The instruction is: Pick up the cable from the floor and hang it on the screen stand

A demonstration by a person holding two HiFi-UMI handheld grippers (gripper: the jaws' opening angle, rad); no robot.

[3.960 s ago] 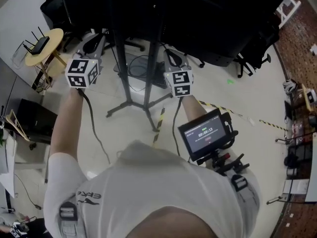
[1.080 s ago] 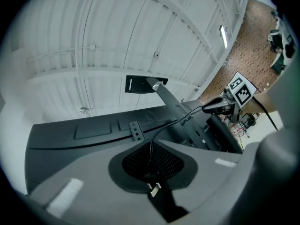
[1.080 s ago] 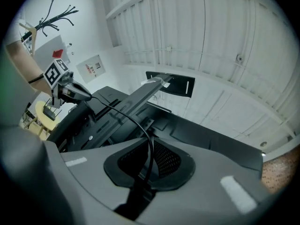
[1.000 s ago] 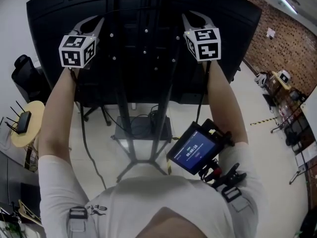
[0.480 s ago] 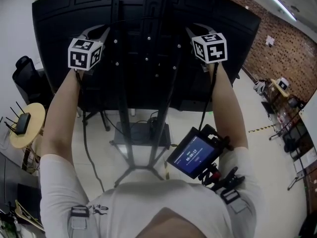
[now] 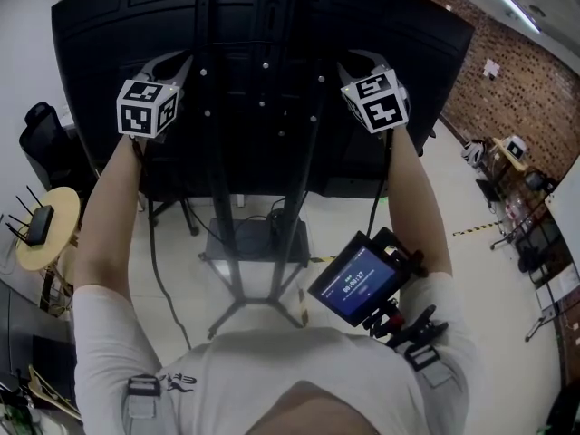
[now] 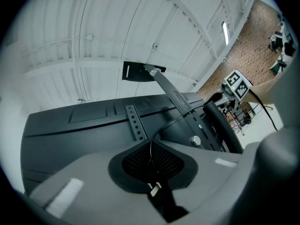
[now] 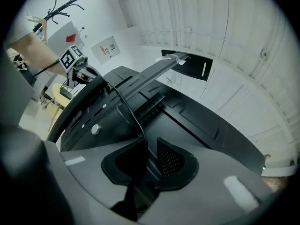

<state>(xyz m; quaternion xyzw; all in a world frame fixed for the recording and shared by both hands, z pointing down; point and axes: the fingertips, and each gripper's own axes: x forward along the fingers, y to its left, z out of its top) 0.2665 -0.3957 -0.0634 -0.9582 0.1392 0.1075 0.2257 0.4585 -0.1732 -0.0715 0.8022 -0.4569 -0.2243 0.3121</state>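
Cable (image 7: pixel 164 125): thin, black, off the floor, strung btwn the two tools across the back of the screen (image 6: pixel 100 34), up near the top of the screen stand (image 6: pixel 220 170). In the left gripper view it rises out of the left tool (image 7: pixel 151 164), arcs up, then runs right over the stand's rails toward the other tool's marker cube. In the right gripper view it climbs out of the right tool (image 8: pixel 147 161) and curves left the same way. Can't tell if it touches the stand yet.

Left tool: jaws almost together, mesh pads nipping the cable, a small pale tab just below the pinch. Right tool: jaws likewise close together, cable gripped btwn the pads.

Head view: both arms raised, one tool each side of the stand's two uprights, approx level w/ each other. The stand is black, w/ splayed legs on the pale floor (image 6: pixel 172 270) and a dark box (image 6: pixel 258 236) at its base.

Further out: a small display (image 6: pixel 356 285) on the person's chest rig, lit; a round yellow tabletop (image 6: pixel 56 208) at left w/ a black router (image 6: pixel 36 225) on it; a brick wall (image 6: pixel 530 71) at right
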